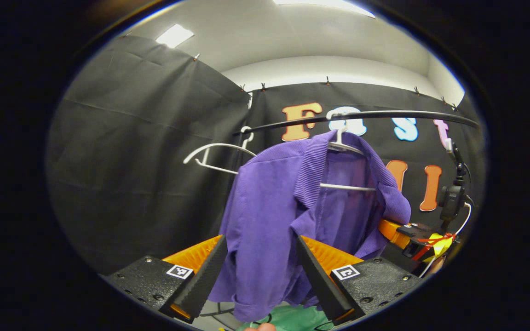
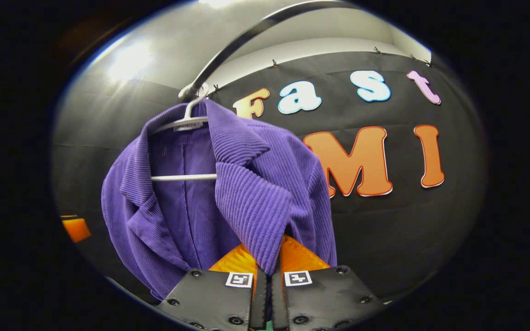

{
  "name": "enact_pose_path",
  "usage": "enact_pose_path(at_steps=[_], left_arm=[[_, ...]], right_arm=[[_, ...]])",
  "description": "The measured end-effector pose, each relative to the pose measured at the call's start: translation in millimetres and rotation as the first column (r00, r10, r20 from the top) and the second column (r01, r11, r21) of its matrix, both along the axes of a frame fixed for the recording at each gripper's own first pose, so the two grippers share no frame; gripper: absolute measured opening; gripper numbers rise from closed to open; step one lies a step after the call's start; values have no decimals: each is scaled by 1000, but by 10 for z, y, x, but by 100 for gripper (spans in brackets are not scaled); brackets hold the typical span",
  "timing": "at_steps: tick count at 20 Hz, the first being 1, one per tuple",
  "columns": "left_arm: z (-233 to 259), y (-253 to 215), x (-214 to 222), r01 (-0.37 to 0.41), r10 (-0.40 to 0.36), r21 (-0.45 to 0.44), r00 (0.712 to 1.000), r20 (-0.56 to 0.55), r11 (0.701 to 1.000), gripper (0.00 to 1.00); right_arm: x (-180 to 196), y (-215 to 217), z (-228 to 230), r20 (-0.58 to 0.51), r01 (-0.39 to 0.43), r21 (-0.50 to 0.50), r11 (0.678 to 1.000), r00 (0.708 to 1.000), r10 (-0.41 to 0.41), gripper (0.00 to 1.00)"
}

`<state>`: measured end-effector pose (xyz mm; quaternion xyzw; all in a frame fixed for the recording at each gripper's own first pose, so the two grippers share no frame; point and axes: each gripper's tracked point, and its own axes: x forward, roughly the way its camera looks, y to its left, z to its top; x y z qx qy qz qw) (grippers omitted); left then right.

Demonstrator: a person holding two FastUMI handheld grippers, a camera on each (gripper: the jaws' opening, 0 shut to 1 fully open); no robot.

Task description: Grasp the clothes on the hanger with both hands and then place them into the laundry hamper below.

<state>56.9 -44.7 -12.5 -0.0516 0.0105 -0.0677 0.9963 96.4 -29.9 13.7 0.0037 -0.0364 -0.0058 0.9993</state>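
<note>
- Your right gripper (image 2: 265,276) is pinching the lower edge of the purple corduroy jacket's (image 2: 251,193) front panel; its two fingers are drawn nearly together, with only the fold of cloth between them.
- Your left gripper (image 1: 260,271) is standing wide open, its fingers spread to either side of the jacket's (image 1: 269,216) hanging front; whether either finger is touching the cloth cannot be told.
- In the left gripper view your right gripper (image 1: 405,232) is showing at the jacket's far edge, right against the fabric.
- The jacket is hanging on a white hanger (image 2: 184,124) whose hook is sitting over the dark rail (image 2: 228,50); its long axis is running straight down from the collar to the hem, and its open front is facing you.
- A second white hanger (image 1: 214,156), bare, is hanging on the same rail (image 1: 384,115) to the jacket's left, apart from it, with open room between the two.
- Below the hem, something green (image 1: 292,319) is lying between the left gripper's fingers; what it is cannot be told.
- Black cloth walls (image 1: 145,151) are closing in the space behind and to the left, well back from the jacket.
</note>
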Motion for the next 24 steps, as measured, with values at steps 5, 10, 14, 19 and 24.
enact_pose_path(at_steps=[5,10,14,19,24], left_arm=[[-172,-572,456,81,-83,-53,996,-24,995,92],[-353,-538,917,-134,133,47,991,26,990,95],[-414,-408,1231,-278,262,146,958,120,949,90],[-419,-299,1225,-235,212,224,970,122,946,51],[-113,-18,812,-194,164,240,976,140,951,9]], right_arm=[[-334,-81,298,36,-23,-43,999,999,24,6],[-481,-108,392,51,-39,-32,999,998,41,17],[-574,-141,451,62,-51,-21,998,997,52,12],[-570,-205,489,79,-44,-28,999,996,46,12],[-572,-314,595,137,1,-36,999,991,4,12]])
